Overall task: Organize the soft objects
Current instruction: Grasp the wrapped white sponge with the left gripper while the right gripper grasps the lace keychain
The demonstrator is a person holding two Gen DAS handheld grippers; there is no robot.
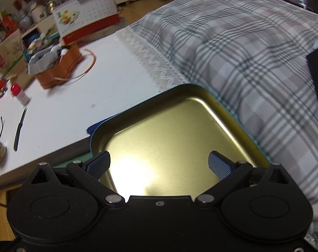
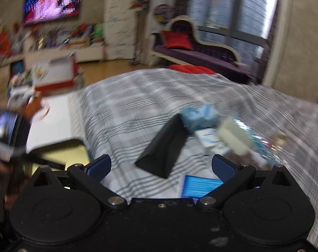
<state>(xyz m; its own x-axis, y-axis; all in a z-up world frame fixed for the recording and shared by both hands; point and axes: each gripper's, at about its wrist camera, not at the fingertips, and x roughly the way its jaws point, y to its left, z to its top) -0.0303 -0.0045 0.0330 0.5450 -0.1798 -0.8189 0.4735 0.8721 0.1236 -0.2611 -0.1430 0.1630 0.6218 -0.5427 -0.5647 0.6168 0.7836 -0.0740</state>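
The right gripper (image 2: pixel 161 166) hangs with jaws spread and empty above the grey plaid fabric cushion (image 2: pixel 125 109). The black wedge-shaped soft case (image 2: pixel 165 149) lies straight ahead, between the blue ribbed pads (image 2: pixel 100 168), its long axis running away and to the right. Beyond it sit a crumpled pale blue cloth (image 2: pixel 201 115) and a cream foam block (image 2: pixel 234 138), blurred. The right gripper looks nearer to these. The left gripper (image 1: pixel 159 166), jaws also spread and empty, hovers over the shallow gold-lined metal tin tray (image 1: pixel 201 96), which rests at the white worktop (image 1: pixel 75 109) edge against the cushion, likely the destination.
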